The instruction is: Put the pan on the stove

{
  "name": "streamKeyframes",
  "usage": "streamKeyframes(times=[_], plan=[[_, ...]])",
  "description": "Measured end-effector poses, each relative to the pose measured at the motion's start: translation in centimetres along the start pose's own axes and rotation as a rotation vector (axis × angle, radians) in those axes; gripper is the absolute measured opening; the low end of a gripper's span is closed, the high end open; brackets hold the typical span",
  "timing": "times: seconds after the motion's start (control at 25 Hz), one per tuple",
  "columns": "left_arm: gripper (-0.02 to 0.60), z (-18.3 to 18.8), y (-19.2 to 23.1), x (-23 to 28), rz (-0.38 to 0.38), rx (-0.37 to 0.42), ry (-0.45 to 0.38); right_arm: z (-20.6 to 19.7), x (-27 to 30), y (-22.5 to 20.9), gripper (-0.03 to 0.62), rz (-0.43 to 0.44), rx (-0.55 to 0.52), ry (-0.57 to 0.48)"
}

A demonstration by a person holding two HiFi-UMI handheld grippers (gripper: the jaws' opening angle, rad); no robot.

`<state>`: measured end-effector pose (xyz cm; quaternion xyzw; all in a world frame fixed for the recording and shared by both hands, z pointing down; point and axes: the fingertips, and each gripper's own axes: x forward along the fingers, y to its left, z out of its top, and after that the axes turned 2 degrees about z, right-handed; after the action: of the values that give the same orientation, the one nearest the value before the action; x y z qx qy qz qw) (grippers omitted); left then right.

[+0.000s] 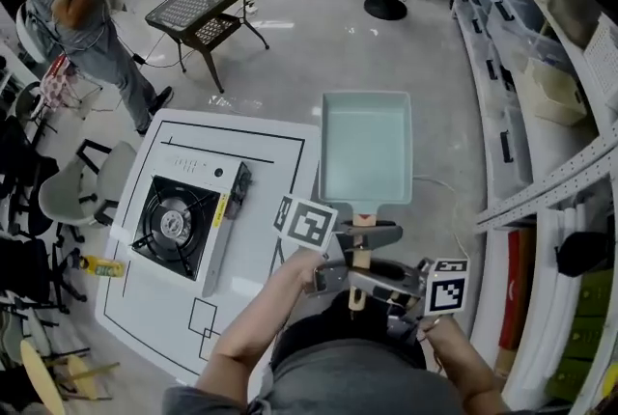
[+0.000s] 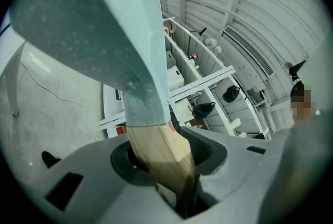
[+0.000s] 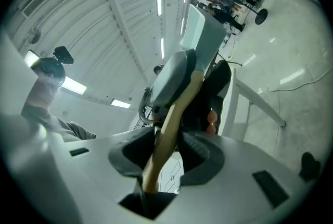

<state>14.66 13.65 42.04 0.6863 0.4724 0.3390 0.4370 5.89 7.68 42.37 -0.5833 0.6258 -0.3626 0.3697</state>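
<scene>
**Figure. Pan carried in both grippers beside the stove table (head view, with both gripper views).**

The white table point(image 1: 261, 162), marked with black lines, filled the left and centre of the head view. The portable gas stove point(image 1: 179, 225) sat on its near left part, its round burner bare and its long axis running obliquely across the top.

The pan point(image 1: 365, 148), a pale teal rectangular tray, was held off any surface just beyond the table's right edge, with the grey floor showing around it. It stood apart from the stove. In the left gripper view the pan point(image 2: 104, 25) rose away from the jaws and filled the upper left. In the right gripper view it point(image 3: 204, 35) appeared edge-on and further off.

The left gripper point(image 1: 372, 235) was pinched on the wooden handle point(image 1: 358, 259) close to the pan's socket. Its pads point(image 2: 208, 147) pressed the wood point(image 2: 158, 152) from either side. The right gripper point(image 1: 362, 286) clamped the same handle nearer its free end, with the wood point(image 3: 169, 129) passing between its jaws.

*Governing relation.* The pan's long axis ran from the person outward, handle end nearest the body. The stove lay to the left of the pan and slightly nearer the person, across the table's edge. The left gripper was the nearer to both the pan body and the stove. A leftward carry was judged to be needed, keeping the pan level, until the tray stood over the burner. The task was judged not yet done.
</scene>
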Motion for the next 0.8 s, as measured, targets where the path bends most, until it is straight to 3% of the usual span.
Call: streamKeyframes(times=[0.44,0.8], plan=[[0.133,8.0,3.0,-7.3,0.185,-0.035,-0.443,4.0,4.7,-1.4,0.144,0.216,0.039,0.405],[0.133,7.6,4.1,-18.0,0.373,-0.095,-0.880,1.8,10.1,-0.7,0.143,0.433,0.103,0.784]])
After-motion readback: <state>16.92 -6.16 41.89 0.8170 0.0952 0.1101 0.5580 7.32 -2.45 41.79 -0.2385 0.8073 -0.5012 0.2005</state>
